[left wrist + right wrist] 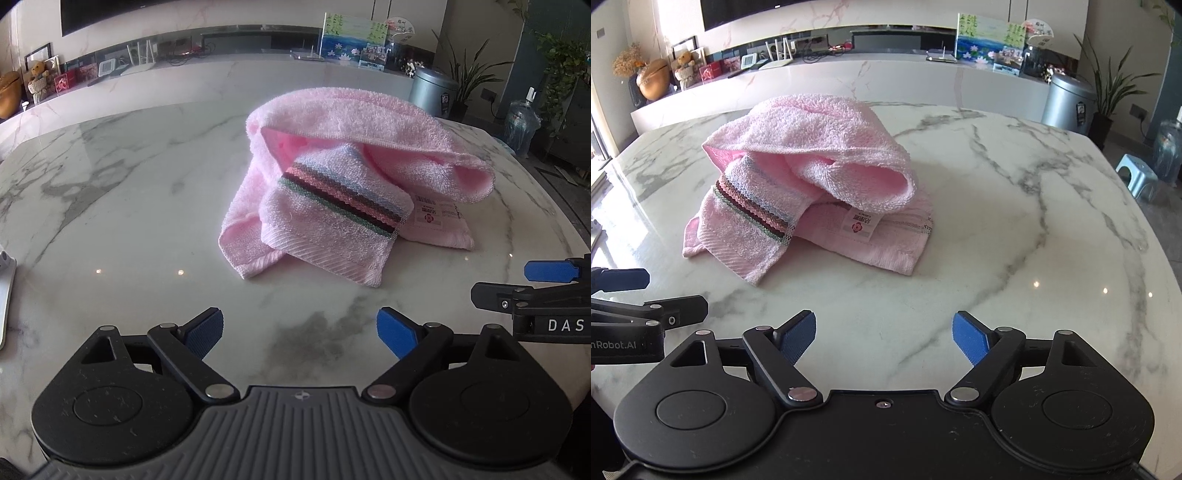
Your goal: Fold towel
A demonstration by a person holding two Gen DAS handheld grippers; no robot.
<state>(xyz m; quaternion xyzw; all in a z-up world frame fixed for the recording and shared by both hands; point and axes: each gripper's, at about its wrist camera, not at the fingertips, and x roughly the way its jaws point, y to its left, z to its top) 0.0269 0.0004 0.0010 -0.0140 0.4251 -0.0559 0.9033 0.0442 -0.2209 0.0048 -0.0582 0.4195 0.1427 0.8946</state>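
Observation:
A pink towel (351, 155) lies crumpled in a heap on the marble table (129, 206). It has a striped band and a white label. In the right wrist view the same towel (812, 147) sits left of centre. My left gripper (300, 332) hangs open above the table's near edge, a little short of the towel, with nothing between its blue pads. My right gripper (884, 338) is open too, holding nothing, short of the towel and to its right. Each gripper shows at the edge of the other's view: the right one (546, 280), the left one (631, 291).
A long marble shelf (849, 70) behind the table carries frames, a teddy bear, a painting and small items. A grey bin (1067, 101), plants, a water bottle and a blue stool (1136, 177) stand at the right. A white object (5, 295) lies at the table's left edge.

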